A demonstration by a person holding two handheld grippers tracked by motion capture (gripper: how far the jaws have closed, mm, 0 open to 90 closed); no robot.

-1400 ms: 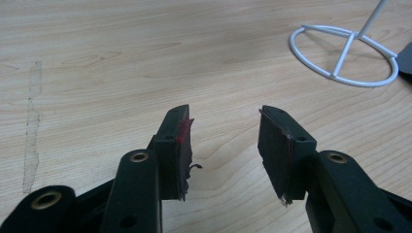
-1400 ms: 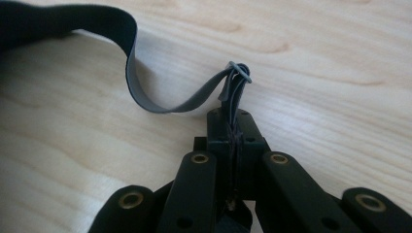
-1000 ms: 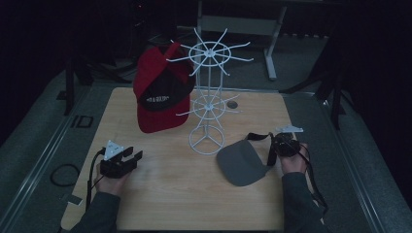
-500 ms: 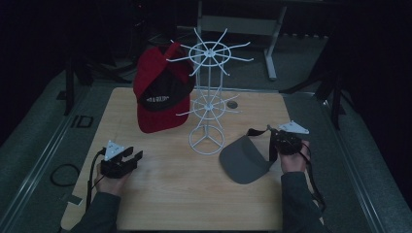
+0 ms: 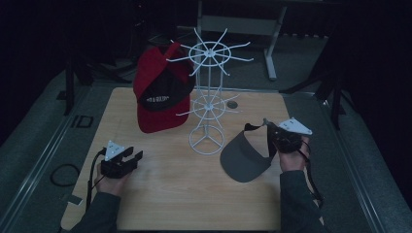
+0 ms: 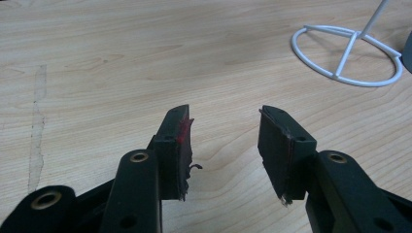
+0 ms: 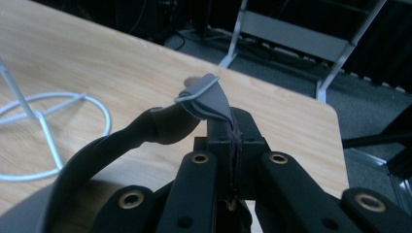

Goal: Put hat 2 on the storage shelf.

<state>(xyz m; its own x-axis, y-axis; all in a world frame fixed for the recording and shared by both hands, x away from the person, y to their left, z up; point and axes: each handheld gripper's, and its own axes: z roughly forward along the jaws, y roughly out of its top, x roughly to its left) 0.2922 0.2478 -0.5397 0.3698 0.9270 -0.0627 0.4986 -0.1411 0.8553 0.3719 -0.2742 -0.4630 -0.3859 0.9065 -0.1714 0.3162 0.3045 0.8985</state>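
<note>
From above, my table point(image 5: 160, 194) sits in dim, bluish light; everything beyond its edges falls to near black, and the whole picture is grainy and soft. The white rack point(image 5: 209, 97) stands out brightest there. My left gripper view is far brighter, evenly lit, wood grain sharp, no glare, with faint soft shadow under the rack's ring base. My right gripper view is well lit too; the near jaws are slightly soft, the background darker and blurred.
</note>
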